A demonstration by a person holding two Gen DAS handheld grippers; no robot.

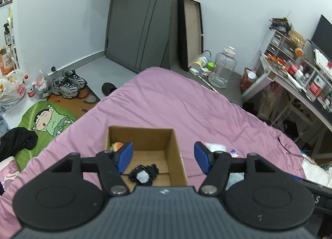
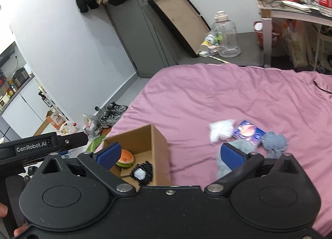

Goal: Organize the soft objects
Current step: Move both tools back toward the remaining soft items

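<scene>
An open cardboard box (image 1: pixel 174 147) (image 2: pixel 159 145) sits on the pink bed. Inside lie a watermelon-slice plush (image 2: pixel 125 158) (image 1: pixel 117 146) and a black lacy pouch with a white centre (image 1: pixel 143 174) (image 2: pixel 142 173). My left gripper (image 1: pixel 164 157) is open and empty above the box. My right gripper (image 2: pixel 170 156) is open and empty over the box's right wall. To the right on the bed lie a white fluffy item (image 2: pixel 221 130) (image 1: pixel 214 146), a blue printed packet (image 2: pixel 248 132), a blue-grey pompom (image 2: pixel 274 143) and a grey-blue cloth (image 2: pixel 241 147).
The pink bedspread (image 1: pixel 176 104) fills the middle. Shoes (image 1: pixel 68 83), bags and a green cartoon mat (image 1: pixel 47 118) lie on the floor at left. A large clear jug (image 1: pixel 224 68) and a cluttered desk (image 1: pixel 300 77) stand at right. A black cable (image 2: pixel 321 88) lies on the bed.
</scene>
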